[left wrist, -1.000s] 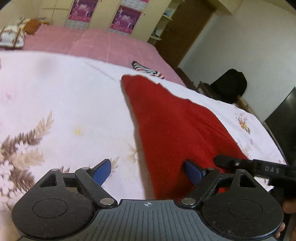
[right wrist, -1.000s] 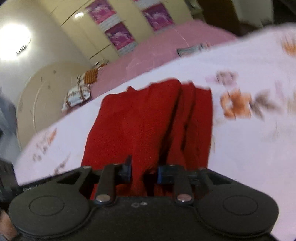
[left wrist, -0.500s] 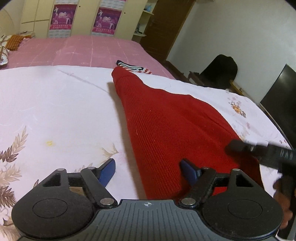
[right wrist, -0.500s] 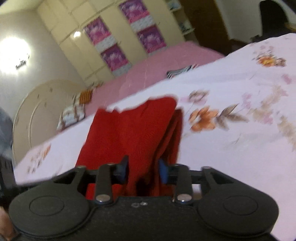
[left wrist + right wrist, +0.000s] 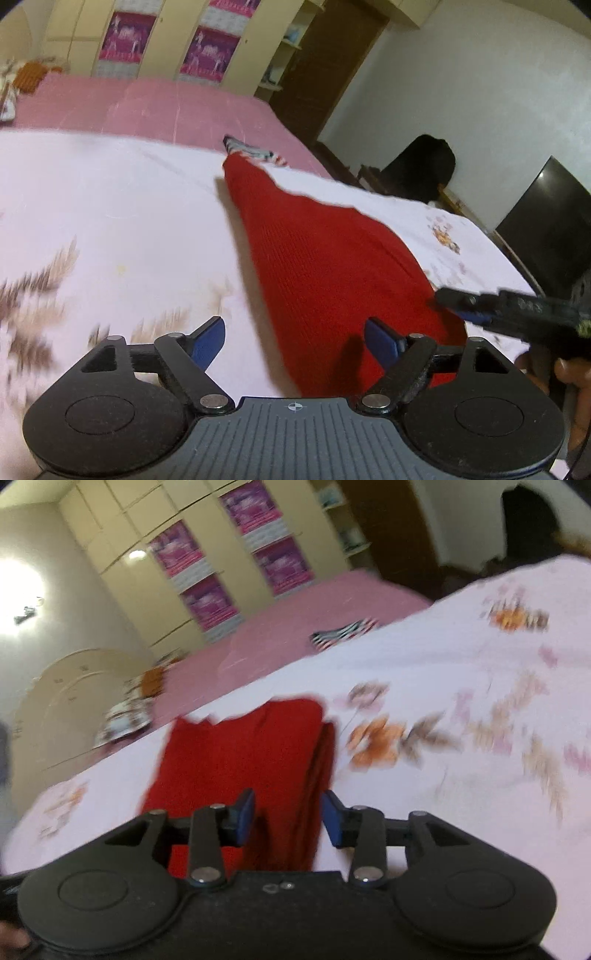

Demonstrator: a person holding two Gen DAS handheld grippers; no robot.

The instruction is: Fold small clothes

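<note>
A red knitted garment [image 5: 314, 254] lies folded lengthwise on the white floral sheet [image 5: 110, 206]; it also shows in the right wrist view [image 5: 240, 760]. My left gripper [image 5: 295, 341] is open and empty, its jaws set wide over the garment's near end. My right gripper [image 5: 288, 818] is open, with the garment's folded right edge lying between its blue pads [image 5: 332, 819]. The right gripper also shows in the left wrist view [image 5: 480, 308] at the garment's right corner.
A striped cloth [image 5: 251, 149] lies beyond the garment's far end on the pink bedspread [image 5: 147, 107]. A dark bag [image 5: 424, 166] and a black screen [image 5: 546, 229] stand to the right of the bed. Wardrobes with pink posters [image 5: 210, 590] line the far wall.
My right gripper has opened and let go of the red garment's folded edge, and has lifted and tilted. My left gripper stayed open and has drawn back slightly.
</note>
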